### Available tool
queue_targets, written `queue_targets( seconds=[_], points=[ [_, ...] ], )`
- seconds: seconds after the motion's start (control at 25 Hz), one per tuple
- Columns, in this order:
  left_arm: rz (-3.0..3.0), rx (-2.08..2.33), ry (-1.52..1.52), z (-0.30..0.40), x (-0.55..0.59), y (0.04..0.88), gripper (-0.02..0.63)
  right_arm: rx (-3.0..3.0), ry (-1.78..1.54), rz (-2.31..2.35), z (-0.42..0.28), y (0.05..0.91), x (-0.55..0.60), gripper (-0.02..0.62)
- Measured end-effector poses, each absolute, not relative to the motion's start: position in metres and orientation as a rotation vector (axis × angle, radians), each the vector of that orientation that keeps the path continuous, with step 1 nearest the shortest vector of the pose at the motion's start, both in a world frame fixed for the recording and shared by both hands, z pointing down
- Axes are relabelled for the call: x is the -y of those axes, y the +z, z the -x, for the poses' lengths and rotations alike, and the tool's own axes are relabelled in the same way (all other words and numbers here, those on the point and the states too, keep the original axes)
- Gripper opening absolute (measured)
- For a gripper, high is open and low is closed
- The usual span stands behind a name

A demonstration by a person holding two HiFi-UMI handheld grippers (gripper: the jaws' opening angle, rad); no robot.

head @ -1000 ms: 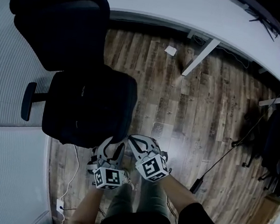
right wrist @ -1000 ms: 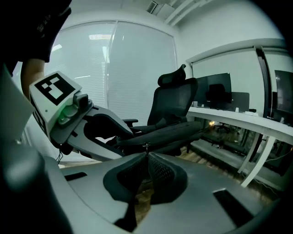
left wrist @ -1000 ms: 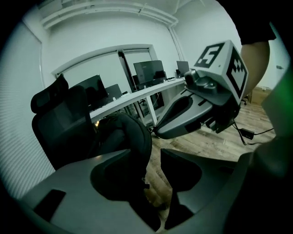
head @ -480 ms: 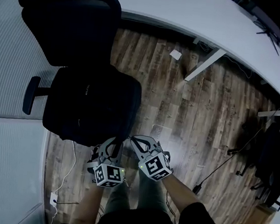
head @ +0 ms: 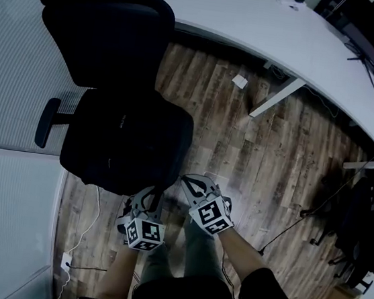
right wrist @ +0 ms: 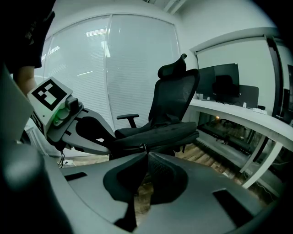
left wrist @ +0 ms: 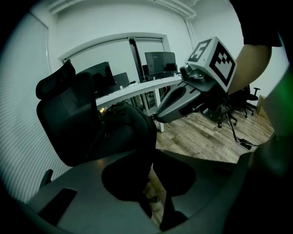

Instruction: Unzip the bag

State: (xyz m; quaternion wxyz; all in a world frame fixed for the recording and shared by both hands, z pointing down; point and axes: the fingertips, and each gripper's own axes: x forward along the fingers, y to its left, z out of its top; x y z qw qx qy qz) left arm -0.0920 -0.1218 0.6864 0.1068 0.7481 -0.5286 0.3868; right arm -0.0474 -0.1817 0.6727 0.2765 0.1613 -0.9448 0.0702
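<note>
While the right gripper's (right wrist: 146,155) jaws are pressed together, seemingly on the small metal zipper pull (right wrist: 143,147) at their tips, the left gripper's (left wrist: 153,154) jaws, which have just been closing, are clamped on the near edge of the black bag (left wrist: 130,125). The bag is laid flat on the seat of a black office chair (head: 106,34). No opened gap is seen along the zip, so the unzipping is judged barely begun, with nearly the whole run left.

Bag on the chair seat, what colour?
Black, like the chair under it. The bag shows best in the head view.
</note>
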Motion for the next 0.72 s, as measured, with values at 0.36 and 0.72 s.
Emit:
queue_targets(
  seconds=[0.36,0.72],
  points=[
    [-2.118,1.608,1.105,0.093,0.121,0.683,0.087,2.505,0.163,-0.435,0.044,0.674,0.226,0.046],
    [-2.028,1.636,1.104,0.091,0.124,0.683,0.084,2.499,0.178,-0.426,0.042,0.674,0.272,0.046]
  ],
)
